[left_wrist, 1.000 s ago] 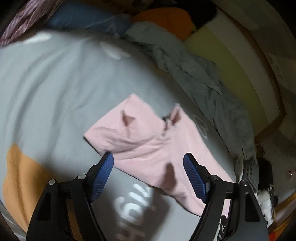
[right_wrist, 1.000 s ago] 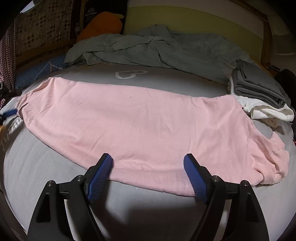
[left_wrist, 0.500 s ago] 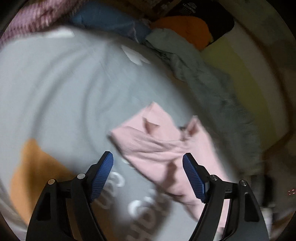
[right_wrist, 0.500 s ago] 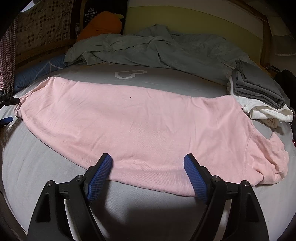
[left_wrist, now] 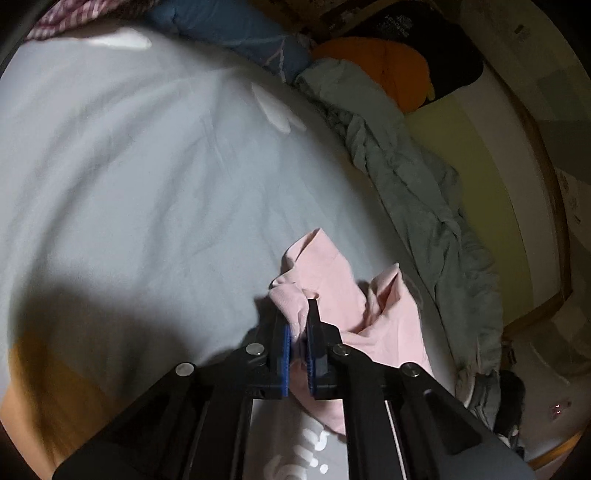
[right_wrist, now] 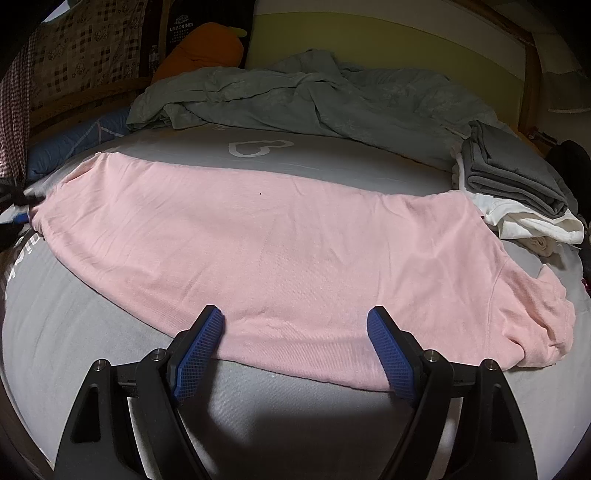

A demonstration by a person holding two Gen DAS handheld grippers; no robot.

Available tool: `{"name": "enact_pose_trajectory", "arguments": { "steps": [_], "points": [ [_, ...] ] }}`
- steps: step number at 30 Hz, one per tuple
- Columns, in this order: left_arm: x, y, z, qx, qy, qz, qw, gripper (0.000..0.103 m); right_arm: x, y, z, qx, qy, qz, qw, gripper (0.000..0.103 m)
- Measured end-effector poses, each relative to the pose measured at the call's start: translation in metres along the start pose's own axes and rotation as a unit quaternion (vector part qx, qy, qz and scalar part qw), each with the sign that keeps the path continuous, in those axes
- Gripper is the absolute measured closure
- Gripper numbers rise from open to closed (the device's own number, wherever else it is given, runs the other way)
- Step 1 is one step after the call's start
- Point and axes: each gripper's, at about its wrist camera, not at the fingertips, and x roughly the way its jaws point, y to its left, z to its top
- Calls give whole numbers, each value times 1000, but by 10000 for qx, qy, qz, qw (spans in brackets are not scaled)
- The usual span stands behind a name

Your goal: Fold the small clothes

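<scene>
A pink shirt lies spread flat across the grey bed sheet. My right gripper is open, its blue pads just above the shirt's near edge, holding nothing. My left gripper is shut on the shirt's bunched end, with the cloth puckered up ahead of the pads. In the right wrist view the left gripper shows small at the shirt's far left end.
A rumpled grey-green blanket lies along the back of the bed. A stack of folded grey and white clothes sits at the right by the shirt's sleeve. An orange plush and a blue pillow lie by the headboard.
My left gripper has moved up to the shirt's end and closed on it, bunching the cloth. My right gripper has stayed open and still.
</scene>
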Motion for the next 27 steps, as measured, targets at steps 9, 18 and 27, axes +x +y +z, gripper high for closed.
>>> {"name": "enact_pose_trajectory", "arguments": {
  "steps": [9,18,27],
  "points": [
    [-53,-132,-62,2170,-251,-1904,9571,98,-8,-5,0,211,-228,-303,9991,21],
    [28,-177,-192,3278,1230,-1894,9174,98,-46,-77,10,1770,-935,-380,9790,21],
    [2,-189,-235,3901,1530,-2133,8826,89,-23,-118,0,2655,-457,101,9630,21]
  ]
}}
